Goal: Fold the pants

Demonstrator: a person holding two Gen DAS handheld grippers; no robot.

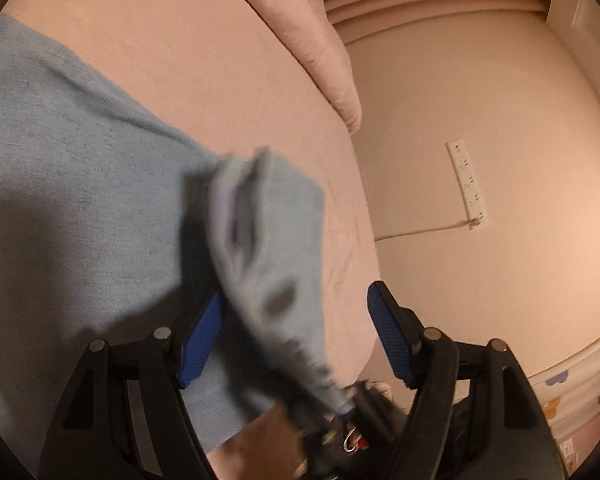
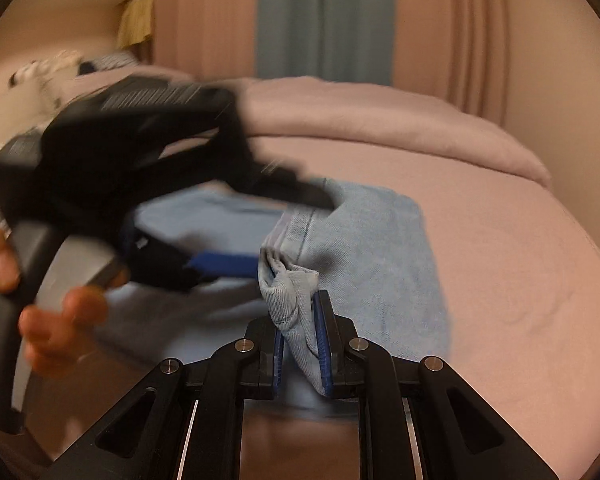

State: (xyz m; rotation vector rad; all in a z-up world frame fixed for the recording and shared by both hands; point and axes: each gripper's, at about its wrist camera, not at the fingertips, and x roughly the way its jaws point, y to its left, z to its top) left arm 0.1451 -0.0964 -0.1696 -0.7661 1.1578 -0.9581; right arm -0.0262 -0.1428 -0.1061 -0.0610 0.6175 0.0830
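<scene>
Right gripper [image 2: 300, 344]: its blue fingers [image 2: 323, 344] are pinched tight on a bunched hem of the pants [image 2: 364, 248], the denim standing up between them. The left gripper [image 1: 292, 336] has its fingers [image 1: 388, 332] spread wide, gripping nothing, with a fold of cloth hanging between them, apparently untouched. Beyond both, pale blue jeans lie spread flat on the pink bed [image 2: 500, 240], their long axis running ahead and leftward from the left fingers. In the right view the left gripper hovers blurred just over the cloth, left of the held hem. The right hand is the one holding; my guess is the left goes for the next corner.
</scene>
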